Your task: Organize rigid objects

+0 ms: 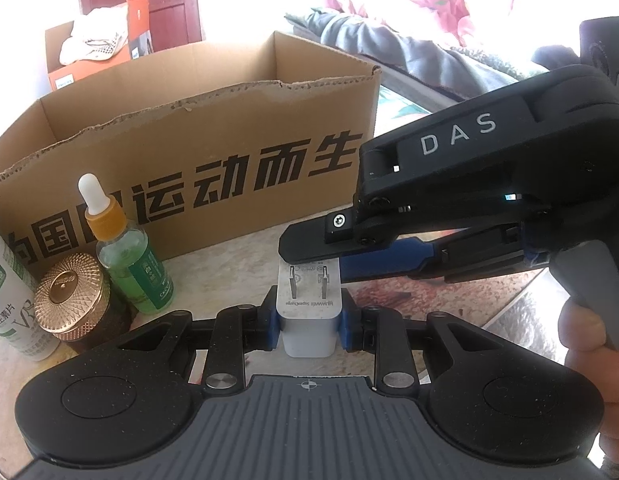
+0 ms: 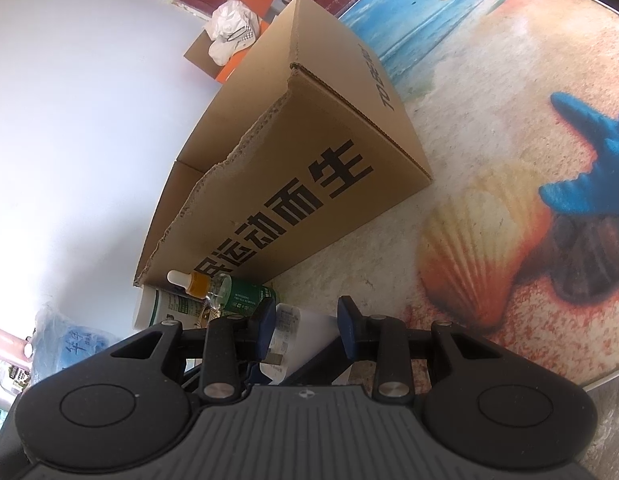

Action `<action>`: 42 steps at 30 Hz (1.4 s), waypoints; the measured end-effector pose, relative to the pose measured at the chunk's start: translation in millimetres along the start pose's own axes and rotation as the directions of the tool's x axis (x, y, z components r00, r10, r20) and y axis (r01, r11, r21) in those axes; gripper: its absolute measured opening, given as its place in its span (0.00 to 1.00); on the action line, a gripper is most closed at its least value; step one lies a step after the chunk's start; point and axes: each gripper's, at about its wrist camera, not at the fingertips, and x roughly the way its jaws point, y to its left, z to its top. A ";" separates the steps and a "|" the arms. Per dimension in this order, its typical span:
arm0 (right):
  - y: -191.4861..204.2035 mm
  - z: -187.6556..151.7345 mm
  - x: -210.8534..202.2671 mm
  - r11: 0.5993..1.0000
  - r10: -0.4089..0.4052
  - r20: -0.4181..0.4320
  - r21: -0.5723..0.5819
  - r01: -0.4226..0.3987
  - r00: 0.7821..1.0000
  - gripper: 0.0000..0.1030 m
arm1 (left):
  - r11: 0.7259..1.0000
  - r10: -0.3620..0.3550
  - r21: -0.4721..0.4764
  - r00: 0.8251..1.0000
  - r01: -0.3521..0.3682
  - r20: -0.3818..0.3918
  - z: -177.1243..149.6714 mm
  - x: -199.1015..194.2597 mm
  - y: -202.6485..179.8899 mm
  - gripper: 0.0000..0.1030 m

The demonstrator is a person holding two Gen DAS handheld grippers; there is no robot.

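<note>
A white wall charger [image 1: 307, 308] with two metal prongs facing up is clamped by its sides in my left gripper [image 1: 309, 320], just above the table. My right gripper [image 1: 315, 258] comes in from the right, one finger above and one below the charger's far end. In the right wrist view the charger [image 2: 305, 330] sits between the blue pads of the right gripper [image 2: 305, 320], and both pads appear to touch it. An open brown cardboard box [image 1: 213, 128] with black lettering stands right behind.
To the left stand a green dropper bottle [image 1: 129, 256], a dark jar with a gold lid [image 1: 71, 292] and a white bottle [image 1: 9, 300]. A hand [image 1: 585, 332] holds the right gripper's handle. The tablecloth [image 2: 489, 208] shows a beach print. A smaller box with white cloth [image 2: 229, 36] sits farther back.
</note>
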 end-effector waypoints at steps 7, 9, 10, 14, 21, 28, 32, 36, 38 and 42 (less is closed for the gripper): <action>-2.6 -0.2 1.9 1.000 0.001 -0.007 0.012 -0.001 1.000 0.35 | 1.000 0.004 0.003 1.000 -0.004 -0.008 2.3 2.7 -1.1 0.26; -2.4 0.3 1.4 1.000 0.000 -0.008 0.011 0.000 1.000 0.35 | 1.000 0.004 0.006 1.000 -0.004 -0.009 2.4 3.3 -2.2 0.26; -2.4 0.3 1.3 1.000 0.001 -0.007 0.011 -0.001 1.000 0.35 | 1.000 0.005 0.008 1.000 -0.005 -0.008 2.7 2.7 -2.6 0.27; -3.5 0.7 1.9 1.000 0.003 -0.007 0.013 -0.003 1.000 0.35 | 1.000 0.007 0.018 1.000 -0.007 -0.001 2.0 -0.2 -3.6 0.27; -1.5 0.6 1.5 1.000 -0.003 -0.010 0.007 0.003 1.000 0.35 | 1.000 0.011 0.022 1.000 -0.011 0.002 0.7 -0.4 -4.7 0.26; -2.1 0.4 2.2 1.000 0.003 -0.011 0.009 -0.002 1.000 0.35 | 1.000 0.012 0.016 1.000 -0.012 0.003 0.9 1.1 -4.9 0.26; -1.9 0.3 2.4 1.000 0.002 -0.011 0.009 -0.002 1.000 0.35 | 1.000 0.011 0.013 1.000 -0.011 0.000 1.0 1.2 -4.8 0.26; -2.3 0.4 2.4 1.000 0.004 -0.010 0.013 -0.004 1.000 0.35 | 1.000 0.008 0.009 1.000 -0.008 -0.002 2.3 0.6 -3.2 0.26; -2.4 0.6 2.5 1.000 0.004 -0.010 0.013 -0.004 1.000 0.35 | 1.000 0.009 0.009 1.000 -0.009 -0.001 2.4 0.9 -2.8 0.26; -2.3 0.4 2.6 1.000 0.005 -0.010 0.014 -0.005 1.000 0.36 | 1.000 0.008 0.009 1.000 -0.008 -0.002 2.3 1.4 -2.9 0.26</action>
